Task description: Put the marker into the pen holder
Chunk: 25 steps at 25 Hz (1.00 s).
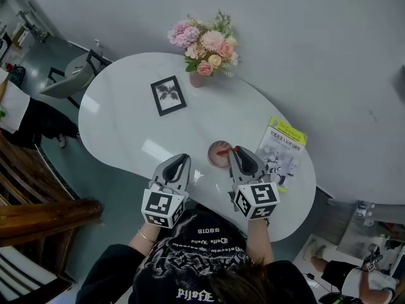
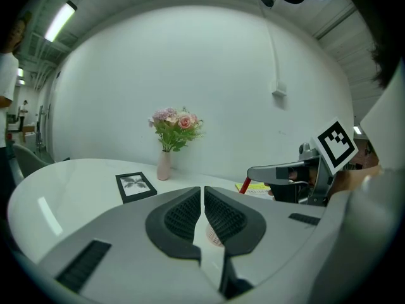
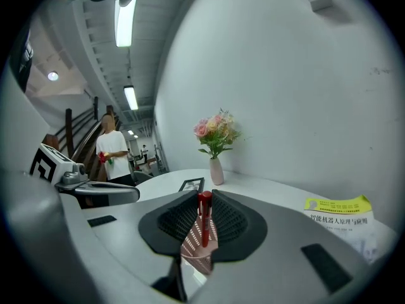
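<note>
A red marker (image 1: 224,151) is pinched in my right gripper (image 1: 235,151), its free end reaching out over the pink mesh pen holder (image 1: 217,156) on the white table (image 1: 126,125). In the right gripper view the marker (image 3: 204,223) stands upright between the pads, with the pen holder (image 3: 196,249) directly below. My left gripper (image 1: 183,159) hovers just left of the holder, shut and holding nothing. From the left gripper view, its jaws meet (image 2: 202,192), a bit of the holder (image 2: 212,237) shows behind them, and the marker (image 2: 245,185) pokes down from the right gripper (image 2: 281,173).
At the table's back stands a vase of pink flowers (image 1: 204,46), and a black picture frame (image 1: 168,95) lies left of it. A yellow-topped booklet (image 1: 281,147) lies at the right edge. A grey chair (image 1: 73,75) is at the far left. A person in white (image 3: 114,154) stands beyond.
</note>
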Each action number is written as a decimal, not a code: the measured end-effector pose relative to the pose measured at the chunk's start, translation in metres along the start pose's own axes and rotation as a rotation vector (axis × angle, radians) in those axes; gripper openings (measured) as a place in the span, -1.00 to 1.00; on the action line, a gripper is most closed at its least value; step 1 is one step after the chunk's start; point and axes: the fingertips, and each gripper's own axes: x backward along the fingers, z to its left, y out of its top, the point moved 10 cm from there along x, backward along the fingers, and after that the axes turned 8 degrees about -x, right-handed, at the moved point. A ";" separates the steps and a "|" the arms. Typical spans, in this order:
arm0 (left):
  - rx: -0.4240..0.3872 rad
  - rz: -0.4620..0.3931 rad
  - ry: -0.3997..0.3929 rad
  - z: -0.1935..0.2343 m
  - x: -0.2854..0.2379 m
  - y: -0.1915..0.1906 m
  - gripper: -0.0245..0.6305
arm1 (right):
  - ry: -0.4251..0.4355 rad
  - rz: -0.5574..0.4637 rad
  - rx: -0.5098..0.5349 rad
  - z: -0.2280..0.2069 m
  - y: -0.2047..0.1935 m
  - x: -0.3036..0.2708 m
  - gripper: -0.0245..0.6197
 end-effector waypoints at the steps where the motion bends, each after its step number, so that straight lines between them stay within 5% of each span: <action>1: 0.001 0.001 -0.001 0.000 -0.001 0.000 -0.82 | 0.001 0.006 -0.003 0.000 -0.002 -0.002 -0.65; 25: 0.006 0.003 -0.007 0.002 -0.007 0.000 -0.82 | -0.022 0.073 -0.065 -0.008 -0.030 -0.019 -0.63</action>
